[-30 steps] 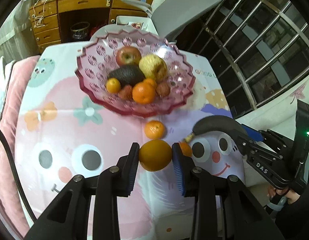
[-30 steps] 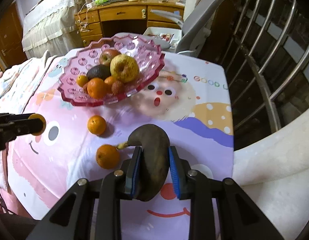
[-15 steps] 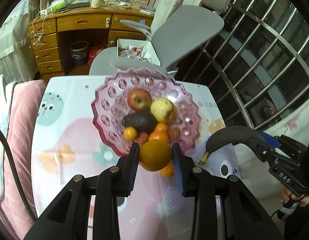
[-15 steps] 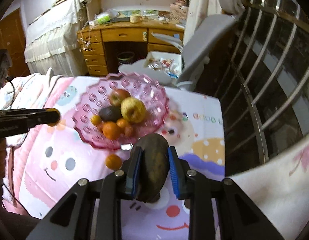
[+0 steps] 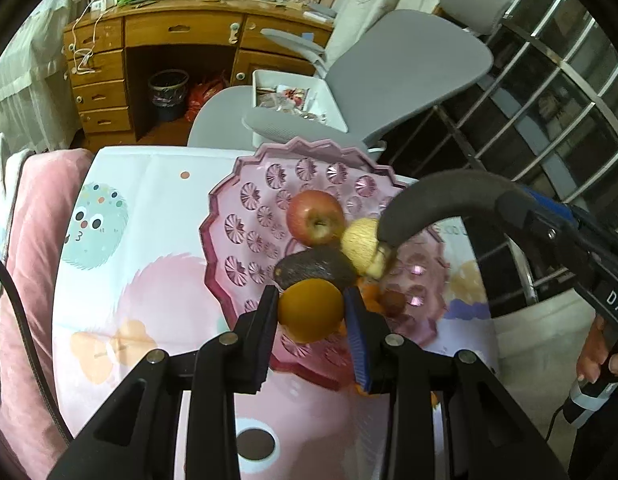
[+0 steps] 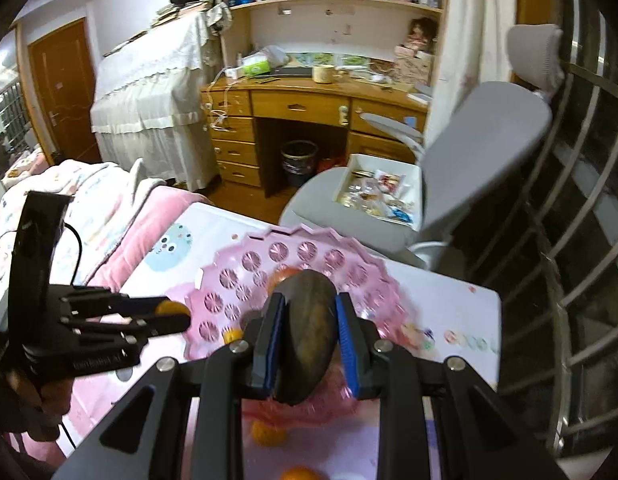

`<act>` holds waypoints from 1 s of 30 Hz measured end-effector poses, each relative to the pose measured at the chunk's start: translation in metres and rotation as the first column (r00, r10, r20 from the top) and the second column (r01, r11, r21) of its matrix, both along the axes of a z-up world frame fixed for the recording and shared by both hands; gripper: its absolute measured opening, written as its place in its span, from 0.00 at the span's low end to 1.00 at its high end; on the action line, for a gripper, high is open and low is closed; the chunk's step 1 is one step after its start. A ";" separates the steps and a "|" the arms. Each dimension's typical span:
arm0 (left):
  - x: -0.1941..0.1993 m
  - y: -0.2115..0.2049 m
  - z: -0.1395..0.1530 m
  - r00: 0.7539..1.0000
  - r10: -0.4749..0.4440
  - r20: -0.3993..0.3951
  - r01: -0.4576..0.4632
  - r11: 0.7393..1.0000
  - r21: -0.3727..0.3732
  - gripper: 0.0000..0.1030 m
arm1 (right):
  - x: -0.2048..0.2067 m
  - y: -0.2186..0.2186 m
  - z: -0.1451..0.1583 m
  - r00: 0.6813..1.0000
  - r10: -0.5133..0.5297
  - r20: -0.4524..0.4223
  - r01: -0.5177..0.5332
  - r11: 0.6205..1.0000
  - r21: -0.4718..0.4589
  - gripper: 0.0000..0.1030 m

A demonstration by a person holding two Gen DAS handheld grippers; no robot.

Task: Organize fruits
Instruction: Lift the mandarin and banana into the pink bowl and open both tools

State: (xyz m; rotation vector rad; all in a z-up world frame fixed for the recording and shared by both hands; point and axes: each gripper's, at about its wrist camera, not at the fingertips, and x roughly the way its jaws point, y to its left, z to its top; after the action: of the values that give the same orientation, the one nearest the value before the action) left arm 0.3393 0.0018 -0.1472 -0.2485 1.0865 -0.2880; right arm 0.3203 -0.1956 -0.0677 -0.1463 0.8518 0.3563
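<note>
My left gripper (image 5: 311, 312) is shut on an orange (image 5: 311, 309) and holds it over the near rim of the pink glass fruit bowl (image 5: 245, 216). The bowl holds a red apple (image 5: 315, 218), a yellow pear-like fruit (image 5: 361, 246), a dark avocado (image 5: 313, 270) and small oranges. My right gripper (image 6: 311, 340) is shut on a blackened banana (image 6: 309, 332), held above the bowl (image 6: 245, 264). That banana (image 5: 449, 196) arches over the bowl's right side in the left wrist view. The left gripper (image 6: 165, 312) shows at the left in the right wrist view.
The bowl stands on a table with a cartoon-print cloth (image 5: 121, 264). Two small oranges (image 6: 267, 434) lie on the cloth in front of the bowl. A grey office chair (image 5: 389, 68) and a wooden desk (image 5: 157, 40) stand behind. A pink quilt (image 5: 25, 240) lies left; window bars are at the right.
Both grippers have risen and moved forward over the bowl, each still holding its fruit. The banana now hangs above the bowl's fruit.
</note>
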 end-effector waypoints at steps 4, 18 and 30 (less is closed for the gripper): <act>0.010 0.005 -0.017 0.999 0.030 -0.015 -0.030 1.000 -0.008 0.30 | 0.027 0.007 -0.023 0.999 0.033 -0.004 -0.033 0.999 0.033 0.25; 0.029 -0.007 -0.057 0.991 0.029 -0.128 -0.029 1.000 0.005 0.39 | 0.067 -0.033 -0.076 0.982 -0.119 -0.147 0.135 0.986 0.101 0.31; 0.001 -0.022 -0.038 0.994 0.029 -0.108 -0.025 0.999 0.037 0.72 | 0.027 -0.051 -0.081 0.971 -0.140 -0.196 0.169 0.975 0.144 0.54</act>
State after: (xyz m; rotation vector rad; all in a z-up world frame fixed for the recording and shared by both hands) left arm 0.3402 -0.0199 -0.1852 -0.2495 1.1941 -0.2328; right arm 0.3475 -0.2468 -0.1488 0.1041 1.0078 0.2925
